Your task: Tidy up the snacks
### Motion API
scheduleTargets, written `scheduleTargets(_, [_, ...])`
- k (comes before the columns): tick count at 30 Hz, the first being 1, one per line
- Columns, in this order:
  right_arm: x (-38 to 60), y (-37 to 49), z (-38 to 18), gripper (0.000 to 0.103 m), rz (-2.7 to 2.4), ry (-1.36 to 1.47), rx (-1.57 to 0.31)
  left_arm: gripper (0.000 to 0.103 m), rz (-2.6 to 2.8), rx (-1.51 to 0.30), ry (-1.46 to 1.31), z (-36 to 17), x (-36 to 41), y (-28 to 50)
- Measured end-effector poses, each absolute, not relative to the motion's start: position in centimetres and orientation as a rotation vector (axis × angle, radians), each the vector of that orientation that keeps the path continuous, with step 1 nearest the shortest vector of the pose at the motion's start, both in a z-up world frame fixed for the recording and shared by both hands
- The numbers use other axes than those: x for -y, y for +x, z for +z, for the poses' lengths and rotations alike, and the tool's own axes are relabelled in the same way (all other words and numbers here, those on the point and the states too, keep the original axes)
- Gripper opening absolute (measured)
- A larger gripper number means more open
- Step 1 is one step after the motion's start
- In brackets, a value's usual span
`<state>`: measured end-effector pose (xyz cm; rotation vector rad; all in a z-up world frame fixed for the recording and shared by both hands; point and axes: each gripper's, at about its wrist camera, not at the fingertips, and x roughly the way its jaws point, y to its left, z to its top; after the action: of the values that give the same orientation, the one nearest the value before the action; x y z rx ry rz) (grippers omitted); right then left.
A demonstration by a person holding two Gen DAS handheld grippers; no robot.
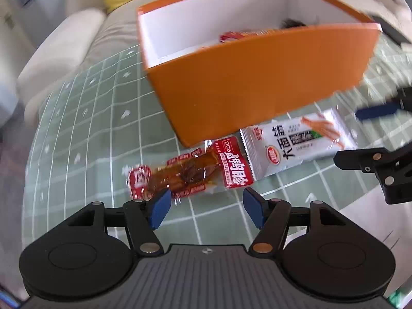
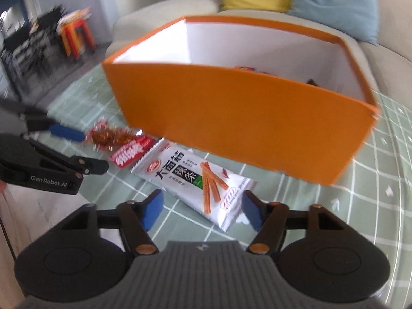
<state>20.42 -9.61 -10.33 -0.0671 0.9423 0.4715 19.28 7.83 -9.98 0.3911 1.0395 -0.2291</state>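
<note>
Orange cardboard box (image 1: pixel 257 82) stood just beyond both tongs, a few packets already inside. On the bench (image 1: pixel 85 118), a red duck-snack packet (image 1: pixel 190 172) lay just ahead of the left tongs (image 1: pixel 206 206), whose jaws gaped wide and empty. A white spicy-strip packet (image 2: pixel 198 180) reached in between the wide, empty jaws of the right tongs (image 2: pixel 202 209). Judged step: reaching for two pickups. Next, each pair would need lowering astride its packet, closing, then lifting over the box wall.

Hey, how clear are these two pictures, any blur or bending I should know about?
Left wrist view: orange box smeared by motion, red snack packet sharper, grid tablecloth lines bowed by fisheye. Right wrist view: soft throughout, background shelves blurred, white snack packet print still legible.
</note>
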Motion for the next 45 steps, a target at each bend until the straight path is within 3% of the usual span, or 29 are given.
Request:
scheduleTargets(3, [8.8,21.5,-10.9,0.078,0.528,-0.151,-0.939,0.082,-0.271,-1.040,0.513,-10.6,-7.4,19.9])
scheduleTargets(7, [7.8,22.8,-11.4,0.092,0.613,-0.221,-0.916,0.085,-0.329,-1.070,0.645,-11.8,-7.2,20.9])
scheduleTargets(16, [6.4,25.1,-12.7,0.092,0.716,-0.289,-0.944,0.087,-0.356,-1.114,0.554,-11.8,-8.6,23.1])
scheduleTargets(21, [6.7,25.0,-13.4,0.085,0.700,-0.285,-0.976,0.068,-0.327,-1.138,0.473,-11.5,-8.8,22.9])
scheduleTargets(27, [7.5,23.7,-13.1,0.071,0.636,-0.268,-0.986,0.059,-0.283,-1.161,0.387,-11.1,-7.7,22.1])
scheduleTargets(35, [10.9,21.4,-12.3,0.068,0.406,-0.119,-1.068,0.053,-0.304,-1.202,0.036,-9.4,-7.0,20.9])
scheduleTargets(45, [15.3,19.0,-11.4,0.064,0.253,0.259,-1.212,0.042,-0.332,-1.157,-0.068,-8.6,-3.9,16.8])
